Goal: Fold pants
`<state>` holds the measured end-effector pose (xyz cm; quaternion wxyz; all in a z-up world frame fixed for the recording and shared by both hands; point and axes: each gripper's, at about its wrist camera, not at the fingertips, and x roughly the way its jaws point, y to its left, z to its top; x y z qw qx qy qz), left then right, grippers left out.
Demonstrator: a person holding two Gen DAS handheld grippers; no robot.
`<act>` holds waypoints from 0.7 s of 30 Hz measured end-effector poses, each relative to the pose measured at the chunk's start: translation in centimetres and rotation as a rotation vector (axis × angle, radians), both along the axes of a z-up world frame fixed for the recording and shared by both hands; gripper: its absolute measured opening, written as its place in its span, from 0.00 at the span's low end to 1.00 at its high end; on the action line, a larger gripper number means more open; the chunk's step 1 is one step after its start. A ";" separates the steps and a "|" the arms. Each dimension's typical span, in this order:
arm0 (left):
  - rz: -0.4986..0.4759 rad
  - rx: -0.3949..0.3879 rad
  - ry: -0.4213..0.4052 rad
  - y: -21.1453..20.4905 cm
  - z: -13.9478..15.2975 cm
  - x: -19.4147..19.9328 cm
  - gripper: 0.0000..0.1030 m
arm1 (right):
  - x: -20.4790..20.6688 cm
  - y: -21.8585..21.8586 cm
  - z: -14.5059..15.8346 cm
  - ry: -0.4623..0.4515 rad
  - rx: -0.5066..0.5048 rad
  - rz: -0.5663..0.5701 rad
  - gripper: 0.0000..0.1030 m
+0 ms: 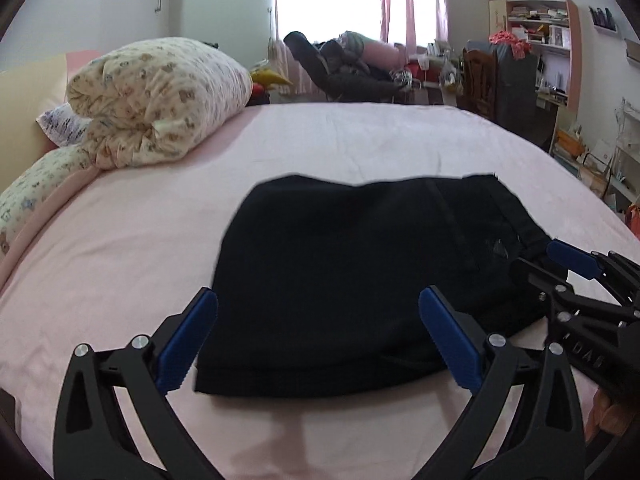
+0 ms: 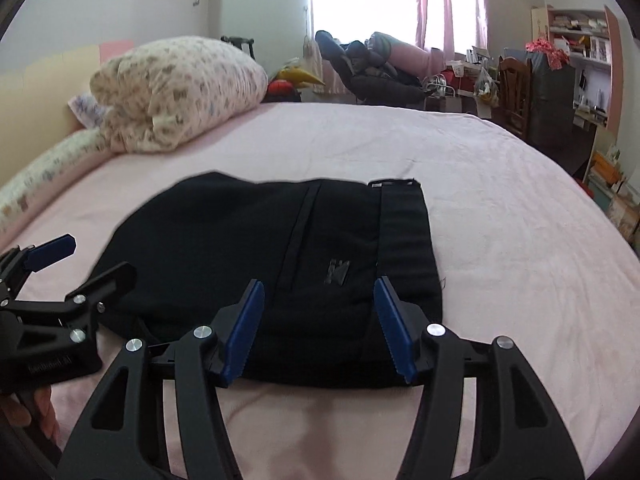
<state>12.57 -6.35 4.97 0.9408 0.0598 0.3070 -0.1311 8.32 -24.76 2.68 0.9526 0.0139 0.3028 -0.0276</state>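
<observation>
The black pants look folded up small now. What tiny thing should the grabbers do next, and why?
Probably draw both back a little. The black fabric pants already lie as a compact folded bundle on the pink bedsheet. The left hand-held gripper and right hand-held gripper are both open over the near edge, holding nothing, so the fold seems finished.

- The folded pants [image 1: 340, 272] lie flat on the bed [image 1: 360, 140], straight in front of you.
- Your left gripper [image 1: 318, 340] sits at their near edge, fingers spread either side of it.
- Your right gripper [image 2: 318, 330] sits just beside it, to the right.
- A rolled quilt [image 1: 160, 100] lies on the bed, far left.
- A bookshelf [image 1: 540, 32] stands beyond the bed, far right.
</observation>
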 end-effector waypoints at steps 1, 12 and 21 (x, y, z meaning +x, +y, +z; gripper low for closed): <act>0.004 0.006 0.009 -0.1 -0.5 0.0 0.98 | 0.1 0.1 -0.2 0.008 -0.011 -0.001 0.58; 0.008 0.066 0.160 -0.9 -5.3 1.2 0.98 | 1.1 1.5 -3.4 0.119 -0.164 -0.046 0.59; 0.025 0.009 0.024 1.3 -2.6 -3.0 0.98 | -4.5 1.3 0.2 -0.040 -0.109 -0.042 0.84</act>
